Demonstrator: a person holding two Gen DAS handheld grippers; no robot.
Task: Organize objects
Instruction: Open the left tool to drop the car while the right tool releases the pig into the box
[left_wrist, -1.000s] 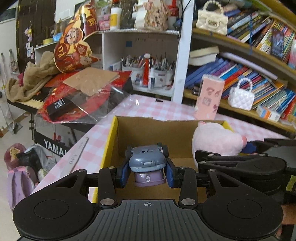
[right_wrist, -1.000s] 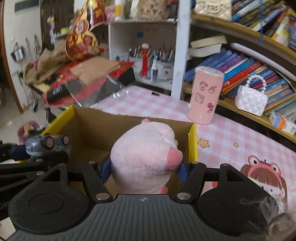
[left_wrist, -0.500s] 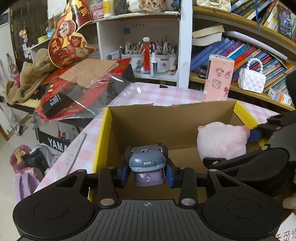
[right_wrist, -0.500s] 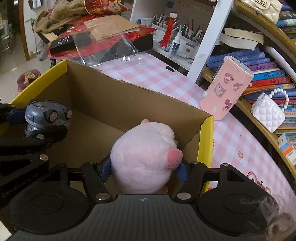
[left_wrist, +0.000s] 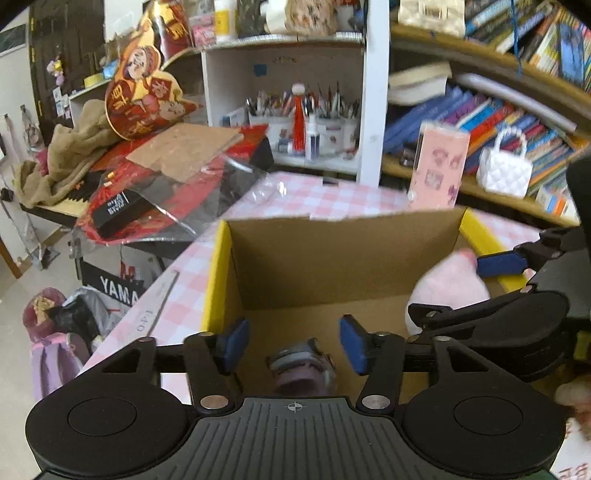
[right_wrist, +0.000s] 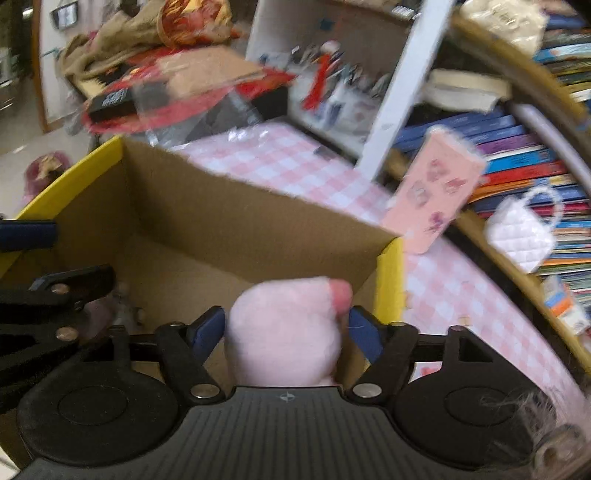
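The left claw (left_wrist: 293, 341) has just been opening; its blue pads stand wide, clear of the grey toy car (left_wrist: 301, 363), which sits blurred below them inside the cardboard box (left_wrist: 332, 258) on the pink checked table (left_wrist: 325, 195). The right claw (right_wrist: 286, 328) has also been opening, the pink plush pig (right_wrist: 286, 332) between its pads.

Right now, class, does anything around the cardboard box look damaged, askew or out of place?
The cardboard box has a ragged, torn top edge on its far wall, where the flap seems ripped off. Behind it, the pink case looks tilted in the right wrist view, though that picture is itself tilted. Nothing looks spilled.
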